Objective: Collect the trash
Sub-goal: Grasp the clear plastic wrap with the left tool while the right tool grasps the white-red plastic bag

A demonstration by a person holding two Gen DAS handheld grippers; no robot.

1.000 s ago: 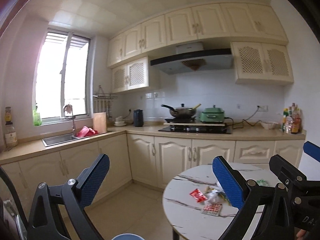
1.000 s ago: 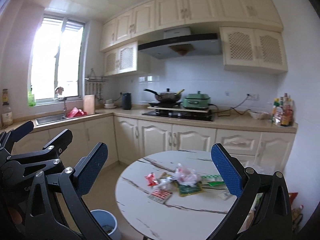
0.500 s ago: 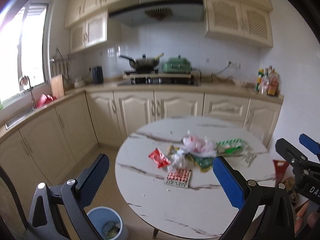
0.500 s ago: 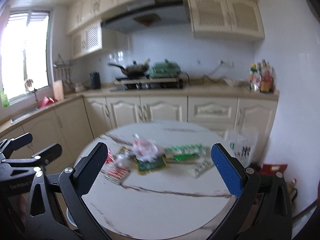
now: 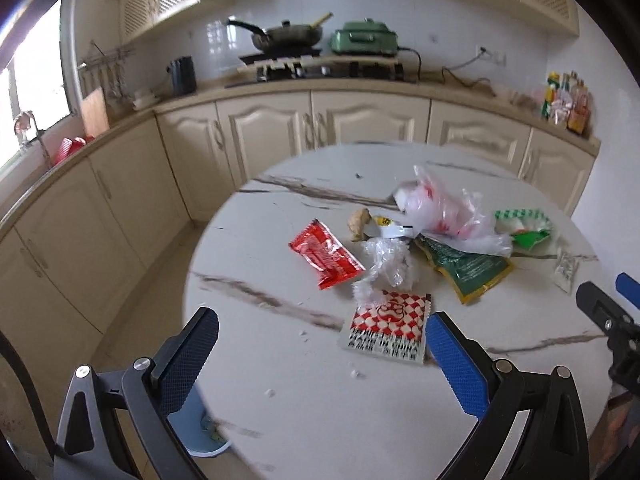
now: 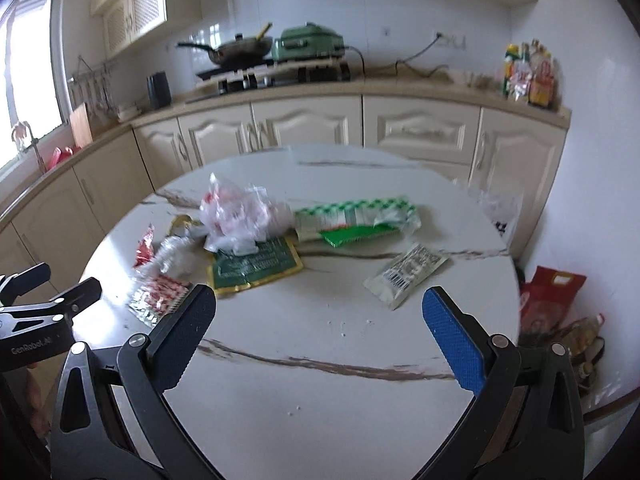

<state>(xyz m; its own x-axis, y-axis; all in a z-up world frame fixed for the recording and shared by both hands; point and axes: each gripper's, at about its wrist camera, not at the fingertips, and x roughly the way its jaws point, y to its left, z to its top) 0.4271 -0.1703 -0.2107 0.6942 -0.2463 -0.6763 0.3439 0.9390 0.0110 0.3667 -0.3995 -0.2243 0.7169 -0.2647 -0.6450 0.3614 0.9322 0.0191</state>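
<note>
Trash lies on a round white marble table: a red wrapper, a red-checked packet, a crumpled clear plastic piece, a dark green packet, a white-and-red plastic bag, a green-white wrapper and a small pale sachet. My left gripper is open and empty above the table's near side. My right gripper is open and empty above the table, short of the sachet.
A blue waste bin stands on the floor under the table's left edge. Cream cabinets and a counter with a stove run behind. Bags sit on the floor at the right by the wall.
Both grippers tipped downward and moved closer over the table. The trash now fills the middle of both views; the ceiling and upper cabinets have left the frame.
</note>
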